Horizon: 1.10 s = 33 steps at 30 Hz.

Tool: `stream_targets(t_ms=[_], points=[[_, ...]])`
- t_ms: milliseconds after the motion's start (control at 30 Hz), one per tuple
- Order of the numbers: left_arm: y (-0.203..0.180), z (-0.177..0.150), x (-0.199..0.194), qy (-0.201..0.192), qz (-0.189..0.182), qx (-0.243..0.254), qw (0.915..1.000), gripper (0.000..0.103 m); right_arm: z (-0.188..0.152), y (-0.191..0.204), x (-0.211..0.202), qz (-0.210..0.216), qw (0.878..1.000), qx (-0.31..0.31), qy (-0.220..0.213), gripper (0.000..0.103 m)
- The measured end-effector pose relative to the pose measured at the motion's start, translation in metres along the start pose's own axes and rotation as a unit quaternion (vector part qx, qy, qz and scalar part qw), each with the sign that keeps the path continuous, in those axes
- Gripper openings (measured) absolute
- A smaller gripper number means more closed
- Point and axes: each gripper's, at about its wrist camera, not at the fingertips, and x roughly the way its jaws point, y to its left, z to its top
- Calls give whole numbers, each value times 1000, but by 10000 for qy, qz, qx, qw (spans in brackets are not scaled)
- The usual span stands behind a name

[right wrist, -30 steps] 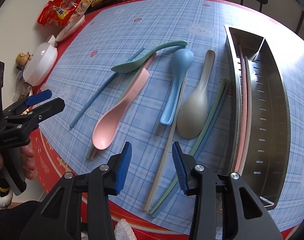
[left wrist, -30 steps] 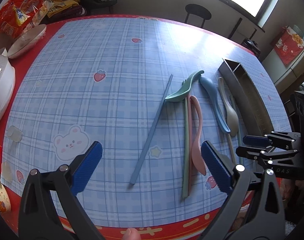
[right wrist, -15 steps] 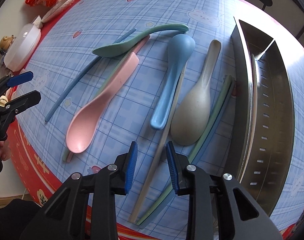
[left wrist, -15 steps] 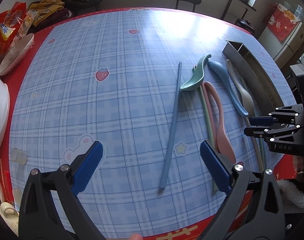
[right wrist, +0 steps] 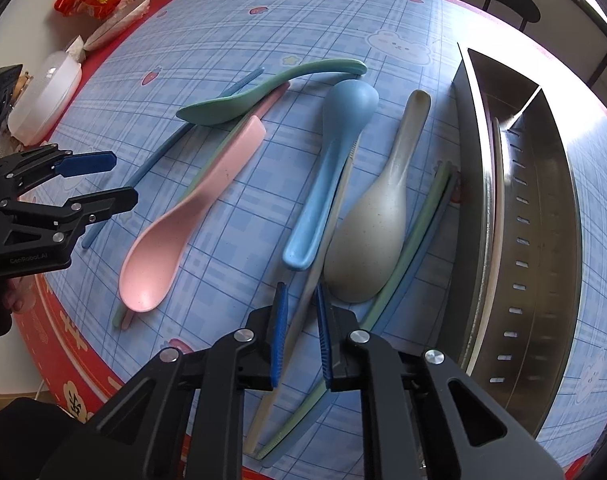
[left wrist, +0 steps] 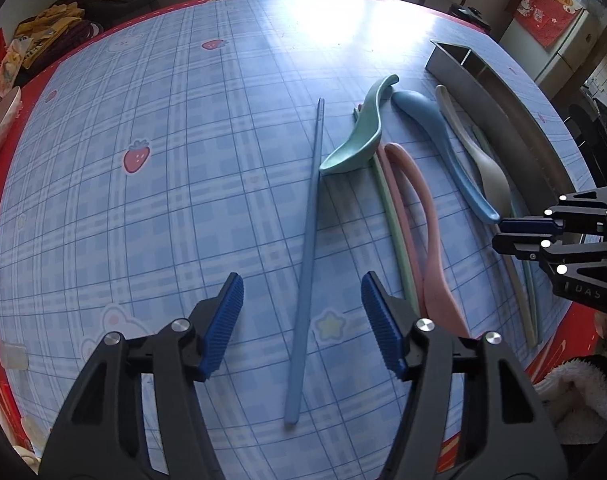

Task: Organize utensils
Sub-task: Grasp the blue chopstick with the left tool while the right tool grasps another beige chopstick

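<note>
Since a second ago our left gripper has narrowed yet stays open astride the long blue chopstick on the blue plaid tablecloth; a chair stands beyond. Right view: our right gripper has nearly closed around the beige chopstick, contact unclear, beside the steel utensil tray, whose far end is cropped.

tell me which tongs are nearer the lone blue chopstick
Left. The left tongs straddle the blue chopstick, one finger on either side. The right tongs sit off by the beige spoon.
</note>
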Motion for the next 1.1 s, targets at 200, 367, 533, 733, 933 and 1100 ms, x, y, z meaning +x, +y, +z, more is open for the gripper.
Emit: stream_targets(t_ms=[200,367,533,733,933,1100], points=[[-3,16,10,-37,-20,96,9999,54,-1,3,1,-21,10000,68,-34,10],[-10,20,13,14,227,394,9990,49,-3,2,2,-49,9999,93,-76,10],[-15,12,10,2,436,460,9980,37,-6,3,0,-132,9999,55,-72,10],[-3,-9,1,-193,366,114,9991,19,-3,6,2,-158,9999,30,-56,10],[0,-20,-4,-214,246,-301,9990,12,-3,3,2,-66,9999,92,-46,10],[0,-26,-6,-146,114,-287,9994,12,-3,2,2,-56,9999,99,-50,10]])
